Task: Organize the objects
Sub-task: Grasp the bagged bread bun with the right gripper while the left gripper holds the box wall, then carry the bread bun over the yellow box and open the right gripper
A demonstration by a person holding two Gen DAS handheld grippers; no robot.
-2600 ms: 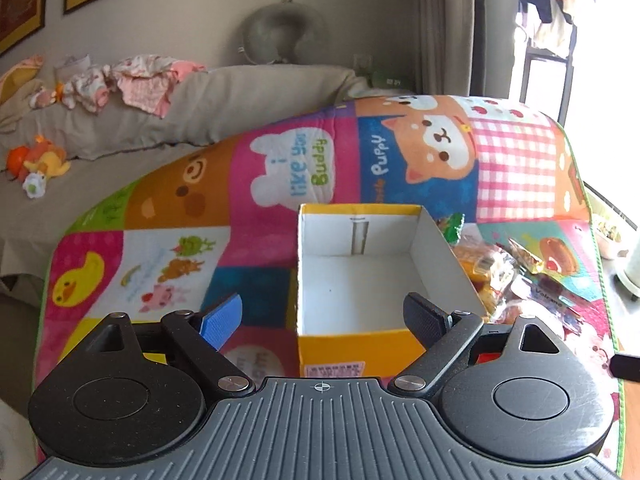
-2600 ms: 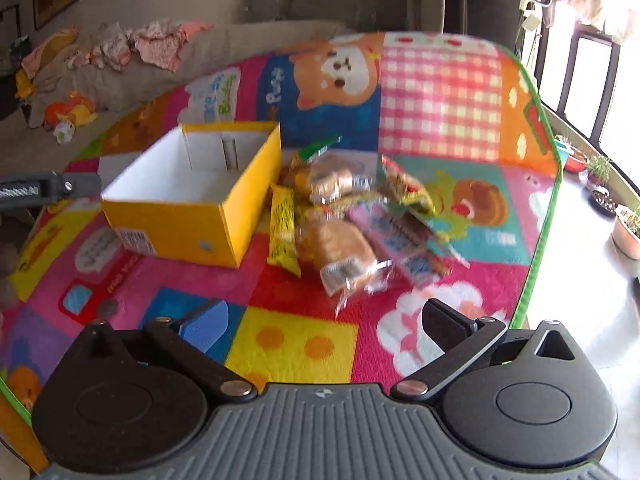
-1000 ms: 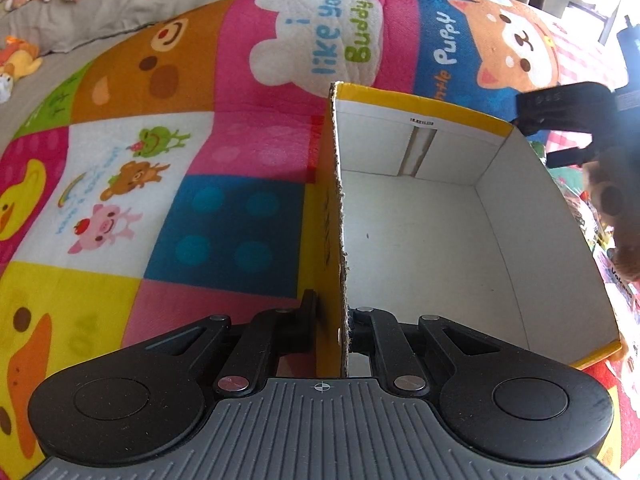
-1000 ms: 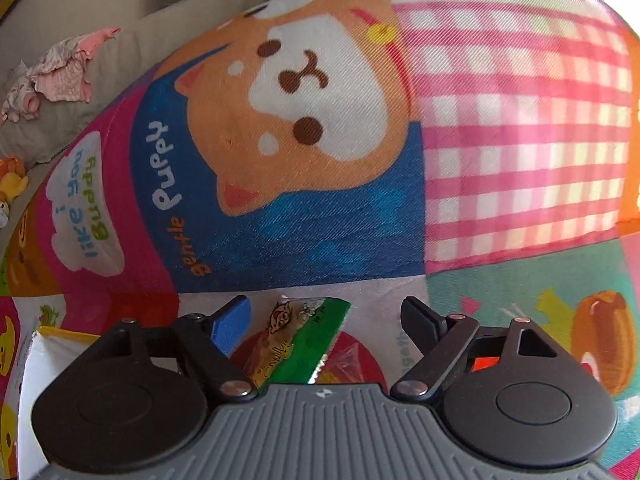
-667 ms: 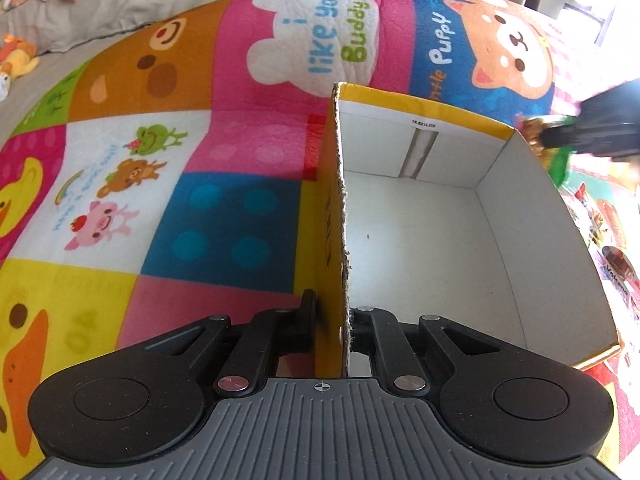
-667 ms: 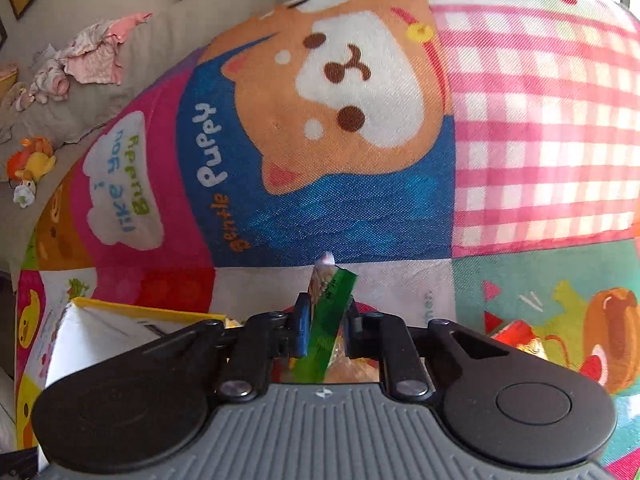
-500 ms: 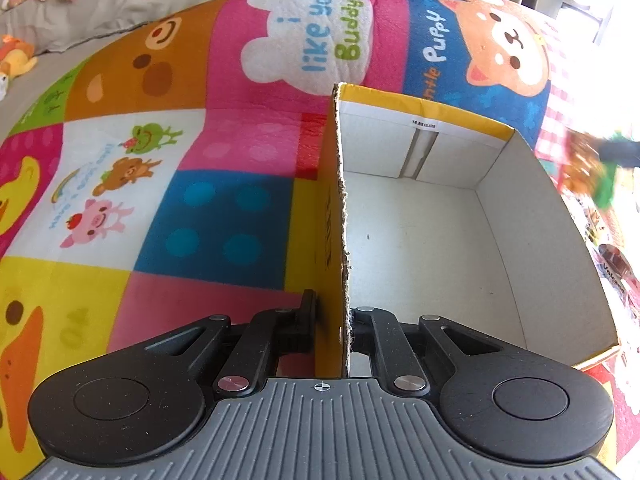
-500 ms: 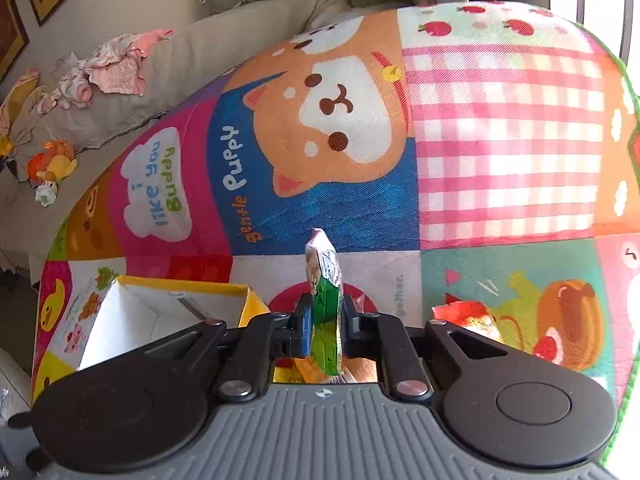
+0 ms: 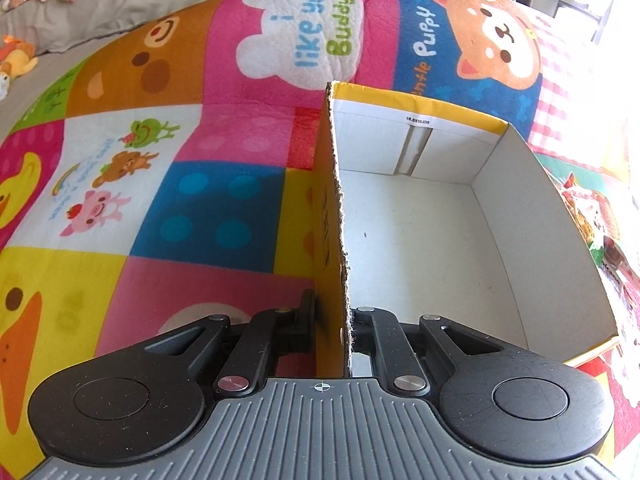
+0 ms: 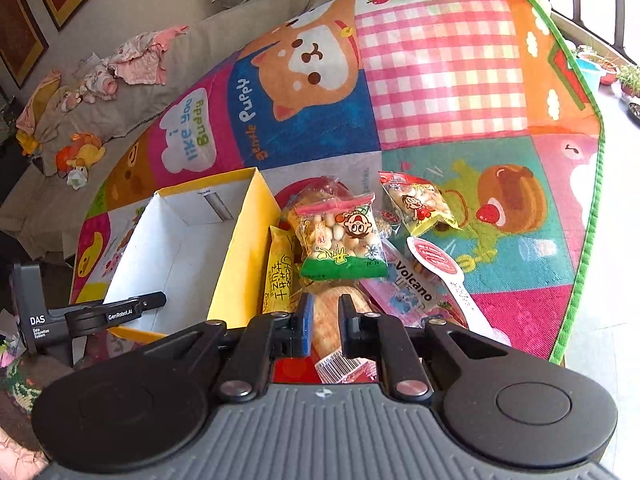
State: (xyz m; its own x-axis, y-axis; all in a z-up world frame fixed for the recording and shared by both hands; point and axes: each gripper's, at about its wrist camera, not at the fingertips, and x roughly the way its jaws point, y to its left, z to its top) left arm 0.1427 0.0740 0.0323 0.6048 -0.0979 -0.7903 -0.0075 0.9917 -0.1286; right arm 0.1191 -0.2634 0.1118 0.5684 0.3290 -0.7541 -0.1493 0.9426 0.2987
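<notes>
Box [image 9: 440, 240] is sitting open and empty on the mat [image 9: 224, 216], yellow outside, white inside. The left gripper [image 9: 334, 312] is pinching the box's left wall, one finger outside and one inside, clamped tight on the cardboard. Over on the other side, the right gripper [image 10: 325, 308] is hovering above the snack pile with its jaws drawn together and nothing showing between them, only a bread pack [image 10: 326, 332] lying below the gap. The green-bottomed biscuit bag [image 10: 340, 236] is lying face up on top of the pile, just beside the box's right wall, well in from the mat's green right edge.
</notes>
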